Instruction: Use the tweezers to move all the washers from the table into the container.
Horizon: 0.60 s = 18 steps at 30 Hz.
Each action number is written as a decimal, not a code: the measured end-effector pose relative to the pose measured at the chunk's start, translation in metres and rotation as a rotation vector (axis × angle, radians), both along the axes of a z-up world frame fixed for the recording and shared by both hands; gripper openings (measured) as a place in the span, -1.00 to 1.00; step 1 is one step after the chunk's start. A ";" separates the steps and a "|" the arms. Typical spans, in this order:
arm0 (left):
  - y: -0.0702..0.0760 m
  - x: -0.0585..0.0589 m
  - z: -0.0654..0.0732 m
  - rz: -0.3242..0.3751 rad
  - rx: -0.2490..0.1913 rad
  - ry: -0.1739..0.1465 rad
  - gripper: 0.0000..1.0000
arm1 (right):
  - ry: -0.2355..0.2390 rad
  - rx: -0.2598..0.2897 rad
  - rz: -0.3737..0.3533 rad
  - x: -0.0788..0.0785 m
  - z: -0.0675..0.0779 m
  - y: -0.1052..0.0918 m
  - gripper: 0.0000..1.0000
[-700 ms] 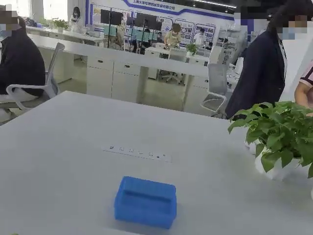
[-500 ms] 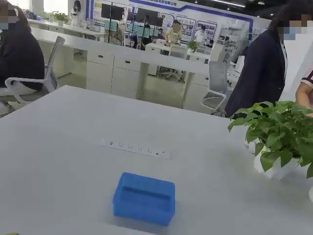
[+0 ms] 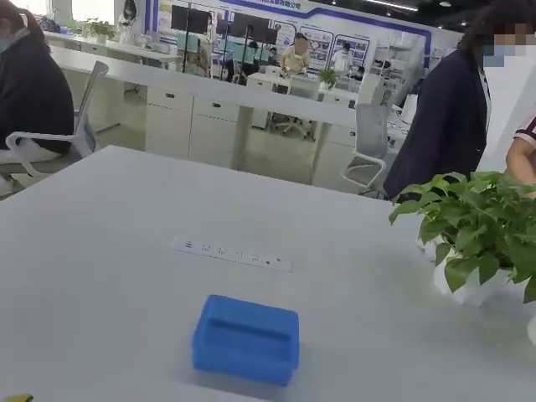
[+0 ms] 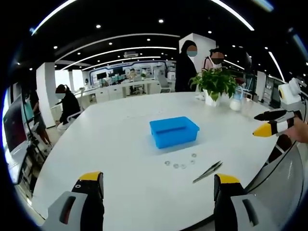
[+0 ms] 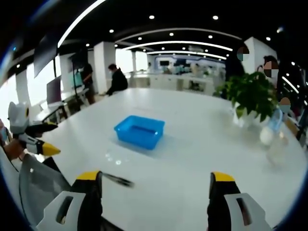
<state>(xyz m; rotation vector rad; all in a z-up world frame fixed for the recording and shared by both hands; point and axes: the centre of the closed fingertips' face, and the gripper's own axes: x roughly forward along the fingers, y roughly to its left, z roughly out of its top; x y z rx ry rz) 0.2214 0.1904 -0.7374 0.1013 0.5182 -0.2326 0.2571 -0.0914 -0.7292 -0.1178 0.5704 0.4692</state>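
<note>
Container (image 3: 245,339) unshifted; tweezers (image 4: 208,171) just ahead of left tool (image 4: 158,178)

Both hover — left tool (image 4: 157,191) and right tool (image 5: 155,190), jaws spread wide.

tabletop (image 3: 100,276): plain white, no pattern; reads pale grey in the head view
container (image 3: 245,338): solid bright blue, inside and out
washers (image 4: 179,165): silvery, pale specks against the white
tweezers (image 4: 208,171): dark grey metal
left tool (image 4: 158,178): grey jaws, black inner faces, yellow tips
right tool (image 5: 155,176): same scheme, grey, black and yellow tips
plant (image 3: 481,222) at the tabletop's right edge: green leaves, lighter on the young ones
pot (image 3: 469,289): white
power strip (image 3: 232,254): white with a row of small dark marks
</note>
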 end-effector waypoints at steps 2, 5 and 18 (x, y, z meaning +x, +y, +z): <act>-0.001 0.000 0.000 -0.006 0.000 0.003 0.92 | 0.000 -0.004 0.001 0.000 0.000 -0.001 0.82; -0.001 0.001 0.000 -0.010 0.000 0.001 0.91 | 0.002 -0.001 0.000 0.001 -0.001 -0.001 0.82; -0.016 0.008 -0.005 -0.103 -0.007 0.030 0.54 | 0.012 -0.011 0.014 0.004 -0.004 0.004 0.80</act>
